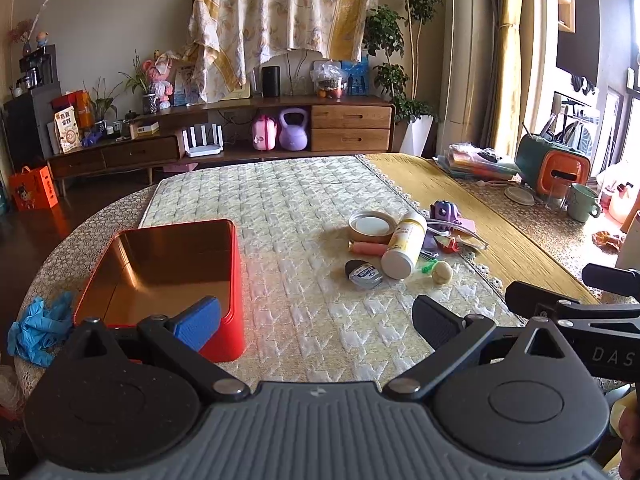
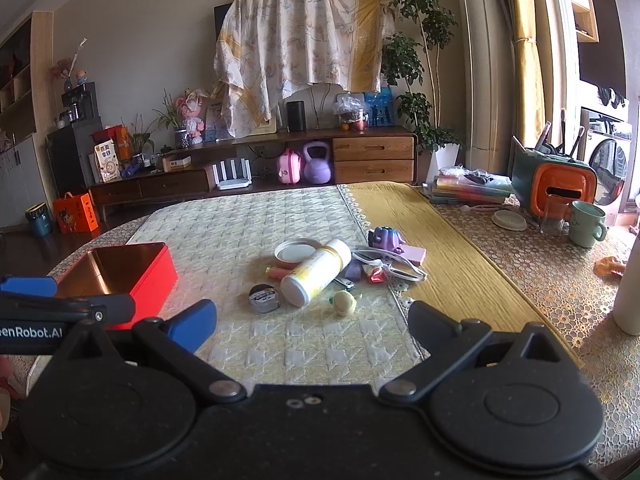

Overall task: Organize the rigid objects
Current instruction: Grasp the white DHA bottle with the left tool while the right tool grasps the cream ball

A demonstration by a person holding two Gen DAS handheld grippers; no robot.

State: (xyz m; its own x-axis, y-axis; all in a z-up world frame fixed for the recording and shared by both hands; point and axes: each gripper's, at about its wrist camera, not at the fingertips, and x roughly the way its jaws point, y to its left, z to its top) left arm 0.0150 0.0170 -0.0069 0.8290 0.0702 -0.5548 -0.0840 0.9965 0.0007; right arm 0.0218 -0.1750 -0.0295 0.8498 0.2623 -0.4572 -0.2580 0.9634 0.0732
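Two grippers are held low over a quilted table cover (image 2: 280, 220), both with jaws spread wide and nothing between them: the left gripper (image 1: 316, 316) nearest the red tin (image 1: 168, 276), the right gripper (image 2: 312, 320) facing a small heap of objects. No object has been placed in the tin, which is seen empty and open, well apart from the heap. A slip is judged likely at the white bottle (image 2: 316, 272), which lies on its side and may roll when touched, knocking the cream ball (image 2: 345, 302) or the tape measure (image 2: 263, 298) beside it. Just behind, glasses (image 2: 390, 264) are tangled among small pieces and may be dragged along. Farther off, a green mug (image 2: 586, 224) and an orange box (image 2: 558, 192) are seen
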